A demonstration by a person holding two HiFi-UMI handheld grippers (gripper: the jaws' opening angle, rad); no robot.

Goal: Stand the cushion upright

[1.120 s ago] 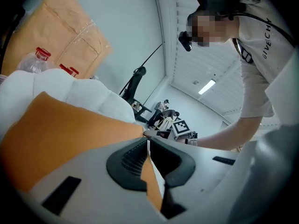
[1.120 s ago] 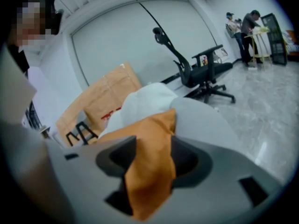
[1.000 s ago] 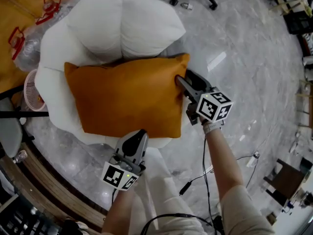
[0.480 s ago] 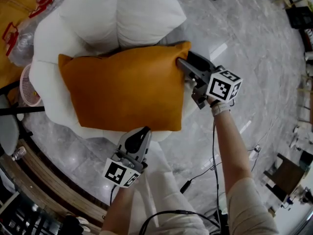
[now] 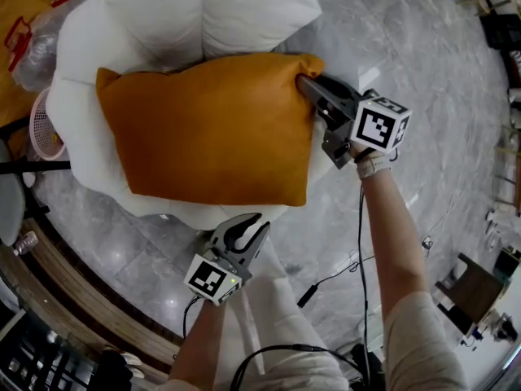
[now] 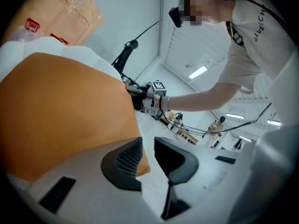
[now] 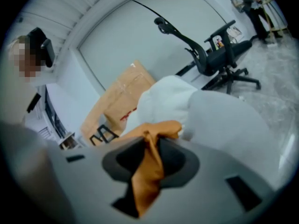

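**Right gripper pinches a cushion corner; left gripper slightly open and empty**

Nearest the person, the left gripper (image 5: 247, 233) hovers off the front edge of the white padded seat (image 5: 89, 63), just short of the near long edge of the cushion (image 5: 212, 129). Its jaws have just been opening and now stand a narrow gap apart. Nothing is between them. In the left gripper view the cushion's near corner shows just behind the left-hand jaw, not inside the gap. A dark cable (image 5: 326, 279) trails over the grey marble floor (image 5: 407, 210) beside the person's pale trouser leg (image 5: 269, 316).

The orange cushion lies across the seat with its broad face up. Its far long edge lies against the seat's puffed back, and its near edge reaches the seat's front edge.

At the cushion's far right corner, the right gripper (image 5: 305, 84) has just been closing. Its jaws are now clamped on a bunched fold of the orange fabric, which runs up through the gap between the pads.

A pink mesh basket (image 5: 41, 129) stands on the floor off the seat's left edge. Behind the seat stand a brown cardboard box (image 7: 117, 97) and a black office chair (image 7: 224, 55).
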